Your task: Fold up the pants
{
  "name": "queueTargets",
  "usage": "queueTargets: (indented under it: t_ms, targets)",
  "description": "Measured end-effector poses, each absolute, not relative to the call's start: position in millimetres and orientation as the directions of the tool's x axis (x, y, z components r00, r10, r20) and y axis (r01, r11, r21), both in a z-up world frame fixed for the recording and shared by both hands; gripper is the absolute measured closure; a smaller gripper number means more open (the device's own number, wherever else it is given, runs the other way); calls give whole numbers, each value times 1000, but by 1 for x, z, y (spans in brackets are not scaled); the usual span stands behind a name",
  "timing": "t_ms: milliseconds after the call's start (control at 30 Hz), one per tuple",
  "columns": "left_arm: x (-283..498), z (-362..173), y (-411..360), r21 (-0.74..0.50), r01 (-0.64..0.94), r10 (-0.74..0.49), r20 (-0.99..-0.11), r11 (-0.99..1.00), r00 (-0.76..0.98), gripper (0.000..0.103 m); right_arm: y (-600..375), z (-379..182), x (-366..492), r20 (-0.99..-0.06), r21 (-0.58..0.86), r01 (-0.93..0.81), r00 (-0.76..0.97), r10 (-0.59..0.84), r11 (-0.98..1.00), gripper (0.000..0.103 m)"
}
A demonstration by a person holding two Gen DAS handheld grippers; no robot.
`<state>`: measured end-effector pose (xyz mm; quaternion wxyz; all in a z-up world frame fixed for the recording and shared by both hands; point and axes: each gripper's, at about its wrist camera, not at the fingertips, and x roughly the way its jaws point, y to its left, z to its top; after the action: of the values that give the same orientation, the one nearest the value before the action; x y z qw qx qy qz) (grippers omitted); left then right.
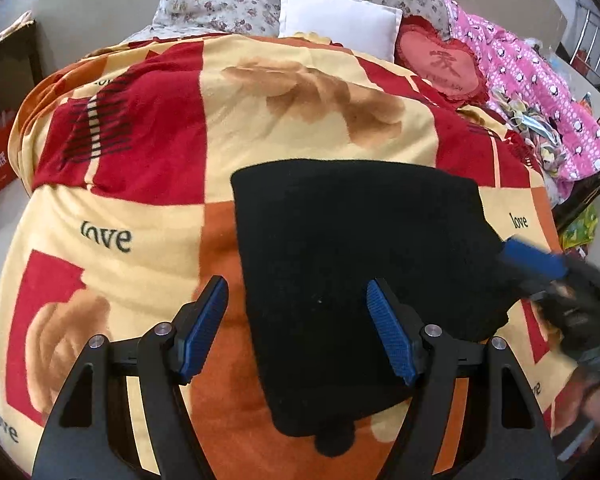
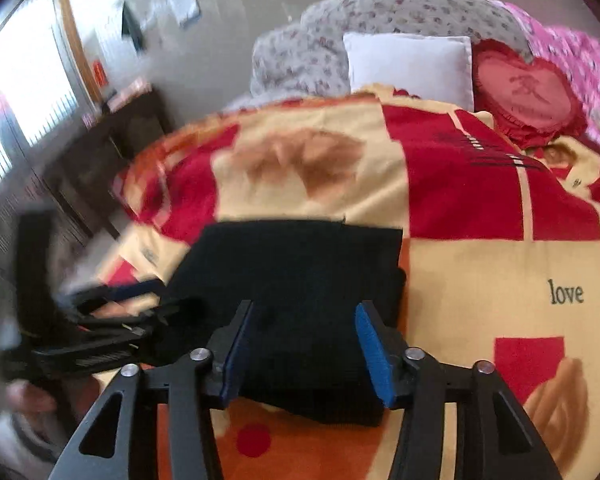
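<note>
- Seemingly well along, the black pants (image 1: pixel 352 264) lie in the left wrist view as a compact dark block on the patterned blanket (image 1: pixel 140 184) of the bed, nearer its right side.
- The left tool (image 1: pixel 296 328) hangs above the near part of the block with its blue pads spread apart and nothing between them; one pad is over the blanket, the other over the cloth.
- At the right rim the right tool (image 1: pixel 534 258) is smeared by motion, at the block's right edge; whether it touches the cloth cannot be told here.
- In the right wrist view the pants (image 2: pixel 300 280) show stacked layers along their near edge, and the right tool (image 2: pixel 304 344) stands wide apart just over them, empty.
- The left tool (image 2: pixel 112 320) is a dark blur at the left, its fingers unreadable.
- Risk: a careless pass could drag the top layer and spring the fold, since soft cloth on a plush blanket shifts easily.
- Hidden: the black cloth swallows creases, so waistband, legs and fold count cannot be made out; a small tab at the near edge is unidentified.
</note>
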<state>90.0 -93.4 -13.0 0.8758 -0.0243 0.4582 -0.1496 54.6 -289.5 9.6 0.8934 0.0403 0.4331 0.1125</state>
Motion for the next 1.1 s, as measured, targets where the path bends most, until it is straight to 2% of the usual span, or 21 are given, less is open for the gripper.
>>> queueTargets:
  t_ms: [100, 267, 400, 1100]
  targets:
    - [87, -12, -97, -164, 235, -270, -789, 958, 552, 31, -282, -4, 49, -757, 124, -139, 627, 185, 982, 56]
    - [74, -3, -104, -87, 227, -209, -774, 970, 598, 31, -286, 17, 41, -738, 198, -137, 631, 239, 971, 56]
    - [61, 7, -104, -53, 216, -182, -751, 975, 635, 31, -282, 29, 31, -717, 158, -109, 670, 190, 981, 54]
    - [13, 32, -97, -27, 158, -133, -689, 987, 713, 31, -269, 36, 8, -718, 186, -103, 665, 207, 977, 53]
